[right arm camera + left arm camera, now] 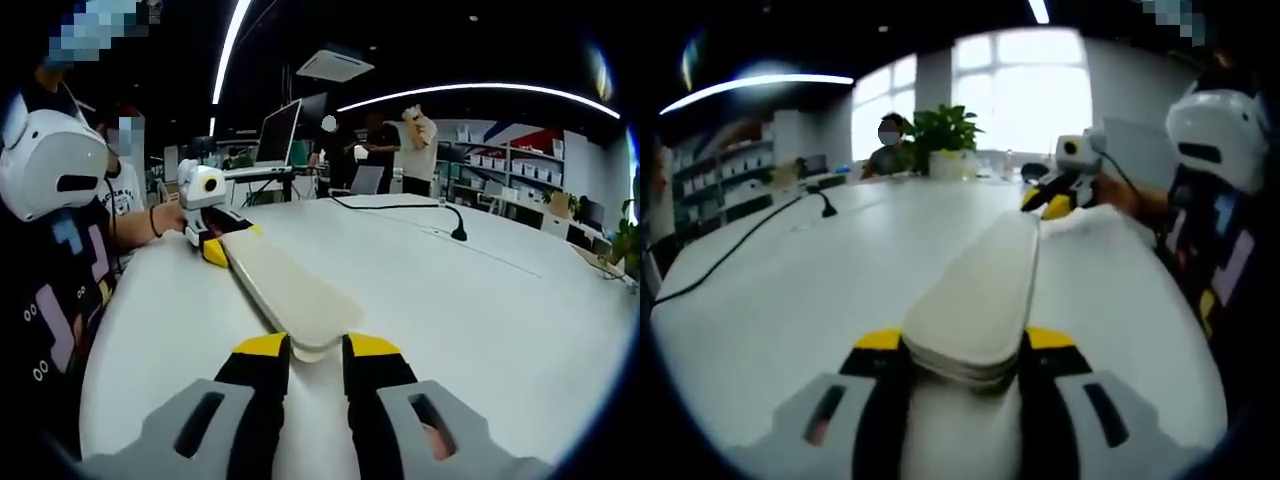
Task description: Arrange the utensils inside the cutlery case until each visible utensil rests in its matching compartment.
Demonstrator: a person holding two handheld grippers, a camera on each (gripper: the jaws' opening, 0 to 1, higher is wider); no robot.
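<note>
A long, flat, cream cutlery case [985, 290] hangs level just above the white table [790, 290], closed, so no utensils are in sight. My left gripper [965, 345] is shut on its near end, the yellow-tipped jaws pressing both sides. At the far end my right gripper [1060, 195] clamps the case too. In the right gripper view the same case [285, 285] runs from my right gripper [315, 345], shut on its rounded end, to my left gripper [215, 240] held by a hand at the other end.
A black cable with a small desk microphone [826, 208] crosses the table at the left, also seen as the microphone [458, 232]. A potted plant [945, 135] and a seated person sit at the far edge. A monitor [278, 130] and standing people are beyond the table.
</note>
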